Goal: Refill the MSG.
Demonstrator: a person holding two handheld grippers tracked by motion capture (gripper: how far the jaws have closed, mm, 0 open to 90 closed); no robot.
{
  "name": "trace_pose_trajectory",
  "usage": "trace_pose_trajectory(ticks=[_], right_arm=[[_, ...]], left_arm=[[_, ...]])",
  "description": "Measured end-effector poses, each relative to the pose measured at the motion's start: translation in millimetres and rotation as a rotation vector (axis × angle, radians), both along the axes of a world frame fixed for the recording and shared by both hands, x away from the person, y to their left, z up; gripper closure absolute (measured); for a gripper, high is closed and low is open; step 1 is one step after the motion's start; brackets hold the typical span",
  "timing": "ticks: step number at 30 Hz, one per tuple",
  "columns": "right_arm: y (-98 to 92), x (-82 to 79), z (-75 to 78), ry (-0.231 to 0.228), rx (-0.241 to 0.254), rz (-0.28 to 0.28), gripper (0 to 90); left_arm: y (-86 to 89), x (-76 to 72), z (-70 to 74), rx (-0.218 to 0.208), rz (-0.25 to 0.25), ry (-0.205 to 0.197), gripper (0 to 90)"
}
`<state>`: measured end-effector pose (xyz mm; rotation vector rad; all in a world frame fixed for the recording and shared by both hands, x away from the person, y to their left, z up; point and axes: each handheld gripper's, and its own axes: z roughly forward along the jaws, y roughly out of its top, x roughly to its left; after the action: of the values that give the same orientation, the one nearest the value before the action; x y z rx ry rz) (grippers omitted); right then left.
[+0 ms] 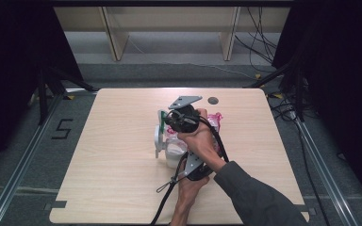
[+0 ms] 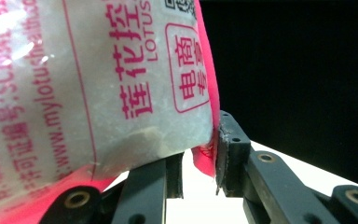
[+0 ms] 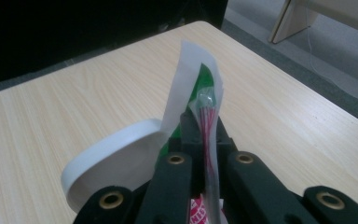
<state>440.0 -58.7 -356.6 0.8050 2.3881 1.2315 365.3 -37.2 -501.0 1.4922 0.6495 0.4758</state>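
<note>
A pink and white printed bag (image 1: 215, 117) is held up over the middle of the table between both hands. In the left gripper view the bag (image 2: 98, 84) looms close, and my left gripper (image 2: 200, 161) is shut on its pink lower edge. My left gripper (image 1: 186, 157) comes in from below. My right gripper (image 1: 168, 121) reaches across from the dark sleeve and is shut on a thin clear strip of the bag (image 3: 209, 135) with red print. A white and green flap (image 3: 196, 88) stands up just past the right gripper (image 3: 204, 123).
A white round container (image 1: 173, 151) sits under the bag, and its rim (image 3: 107, 161) curves left of the right jaws. The wooden table (image 1: 113, 179) has a dark grommet (image 1: 212, 100) near its far edge. Cables trail toward the front edge; shelving legs stand on the floor beyond.
</note>
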Motion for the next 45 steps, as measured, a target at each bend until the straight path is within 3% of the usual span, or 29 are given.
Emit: trace_pose_trajectory(ticks=[10, 14, 17, 24, 35, 37, 42, 43, 44, 45], right_arm=[[-1.0, 1.9, 0.7, 0.007, -0.006, 0.012, 90.0], [-3.3, 2.3, 3.8, 0.023, 0.022, 0.0, 90.0], [-1.7, 2.5, 0.1, 0.016, -0.013, 0.001, 90.0], [-0.8, 4.4, -1.0, -0.005, 0.002, -0.002, 90.0], [-0.8, 2.7, -0.4, 0.024, -0.005, 0.002, 90.0], [-0.9, 3.9, -0.5, -0.003, 0.008, 0.003, 90.0], [-0.3, 3.2, -1.3, 0.007, -0.007, 0.0, 89.9], [-0.7, 1.8, -0.2, 0.029, -0.002, -0.008, 90.0], [-0.7, 3.0, -0.3, -0.002, 0.01, 0.0, 90.0], [-1.5, 3.0, 0.4, 0.002, -0.003, 0.011, 90.0]], left_arm=[[-0.3, 0.0, 0.2, -0.009, -0.002, -0.002, 74.5], [0.5, 0.5, 0.0, -0.012, -0.005, -0.001, 74.7], [-1.3, 0.1, -0.2, -0.015, -0.004, 0.003, 74.4], [0.0, 0.1, 0.1, -0.015, -0.004, 0.0, 74.5], [-0.2, -0.2, 0.4, -0.018, -0.003, -0.004, 74.6], [-0.2, -0.5, 0.8, -0.02, -0.005, -0.005, 74.6], [-0.3, -0.2, 0.2, -0.01, 0.0, -0.006, 74.6], [0.0, -0.3, 0.5, -0.009, 0.001, -0.008, 74.6], [0.1, -0.5, 0.8, -0.014, -0.001, -0.009, 74.6], [-0.1, -0.6, 0.9, -0.018, -0.003, -0.008, 74.6]])
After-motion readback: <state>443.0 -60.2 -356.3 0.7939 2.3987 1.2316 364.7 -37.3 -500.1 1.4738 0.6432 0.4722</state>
